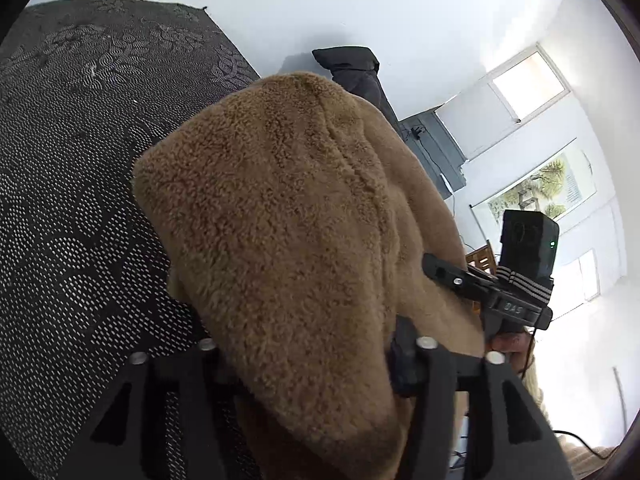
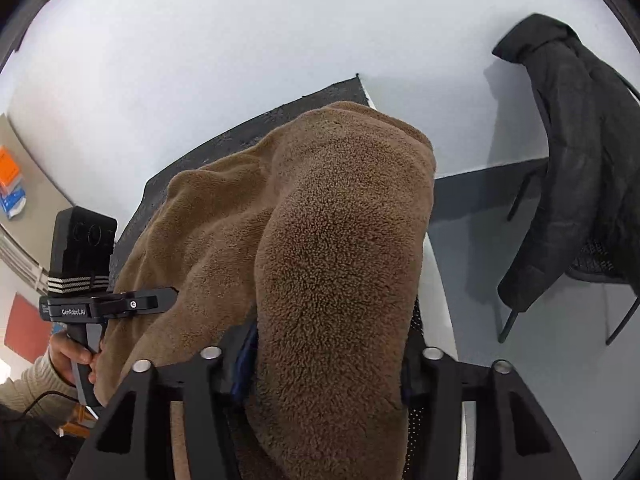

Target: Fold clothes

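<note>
L wrist: fuzzy brown fleece (image 1: 288,216); dotted mat (image 1: 72,184)

Both wrist views angled down along own tongs, pressed close to fuzzy brown fleece garment (image 1: 288,216) (image 2: 344,240). Shared: garment, black dotted-pattern surface (image 1: 80,200) (image 2: 256,128), black padded jacket (image 1: 356,68) (image 2: 576,152).

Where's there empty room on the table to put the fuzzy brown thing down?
The big bare patch is the dark dotted mat left of the brown fleece, running to the mat's far edge by the white wall. A thin bare strip shows beyond the fleece too. The right side is crowded: the right gripper sits against the fleece.
</note>
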A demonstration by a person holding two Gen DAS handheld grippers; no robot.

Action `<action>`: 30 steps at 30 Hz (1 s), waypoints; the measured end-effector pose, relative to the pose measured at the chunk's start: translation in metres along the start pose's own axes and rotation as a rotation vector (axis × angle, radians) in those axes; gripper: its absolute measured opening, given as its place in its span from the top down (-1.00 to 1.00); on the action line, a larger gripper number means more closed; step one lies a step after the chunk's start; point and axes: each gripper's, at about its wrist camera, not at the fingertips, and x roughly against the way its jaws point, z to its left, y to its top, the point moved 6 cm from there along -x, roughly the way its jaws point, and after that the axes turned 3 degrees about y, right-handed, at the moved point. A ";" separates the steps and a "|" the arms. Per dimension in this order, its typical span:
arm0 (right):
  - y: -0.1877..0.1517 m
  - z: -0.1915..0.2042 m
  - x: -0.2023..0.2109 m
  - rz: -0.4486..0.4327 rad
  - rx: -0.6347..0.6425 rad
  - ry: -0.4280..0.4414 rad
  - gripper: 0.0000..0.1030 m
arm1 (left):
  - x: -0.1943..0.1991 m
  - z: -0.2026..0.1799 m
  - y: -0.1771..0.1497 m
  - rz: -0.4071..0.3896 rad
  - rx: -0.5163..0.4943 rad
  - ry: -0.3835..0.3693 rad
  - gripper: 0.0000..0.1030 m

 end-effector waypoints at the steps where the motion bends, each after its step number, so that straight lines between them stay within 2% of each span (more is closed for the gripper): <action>1: -0.002 -0.004 0.004 -0.007 -0.004 -0.007 -0.25 | 0.001 -0.002 -0.002 -0.008 -0.015 0.012 -0.34; 3: -0.002 -0.001 0.007 -0.023 0.014 -0.031 -0.27 | -0.008 0.000 0.005 -0.019 -0.040 0.045 -0.46; 5: -0.002 0.008 0.011 -0.048 0.057 -0.087 -0.27 | 0.002 -0.006 0.004 -0.038 -0.077 0.095 -0.52; 9: -0.008 0.032 0.030 -0.153 0.187 -0.303 -0.27 | 0.049 -0.019 0.007 -0.156 -0.160 0.233 -0.54; 12: -0.017 0.061 0.058 -0.291 0.334 -0.501 -0.29 | 0.106 -0.027 0.009 -0.281 -0.230 0.280 -0.60; 14: -0.026 0.080 0.074 -0.369 0.390 -0.552 -0.29 | 0.106 -0.042 0.009 -0.326 -0.275 0.273 -0.64; 16: -0.032 0.095 0.082 -0.394 0.395 -0.510 -0.29 | 0.114 -0.047 -0.003 -0.325 -0.334 0.254 -0.65; 17: -0.037 0.100 0.082 -0.392 0.385 -0.481 -0.29 | 0.103 -0.060 -0.003 -0.316 -0.363 0.245 -0.65; 18: -0.042 0.102 0.080 -0.383 0.373 -0.453 -0.29 | 0.108 -0.042 0.027 -0.308 -0.383 0.245 -0.65; 20: -0.052 0.105 0.071 -0.355 0.358 -0.417 -0.29 | 0.085 -0.050 0.039 -0.273 -0.406 0.267 -0.65; 25: -0.065 0.093 0.054 -0.308 0.296 -0.358 -0.29 | 0.018 -0.012 0.048 -0.139 -0.358 0.314 -0.65; 27: -0.066 0.086 0.051 -0.299 0.277 -0.335 -0.29 | 0.003 0.006 0.047 -0.109 -0.347 0.331 -0.65; 30: -0.068 0.079 0.042 -0.276 0.276 -0.331 -0.30 | -0.002 0.019 0.044 -0.099 -0.339 0.319 -0.66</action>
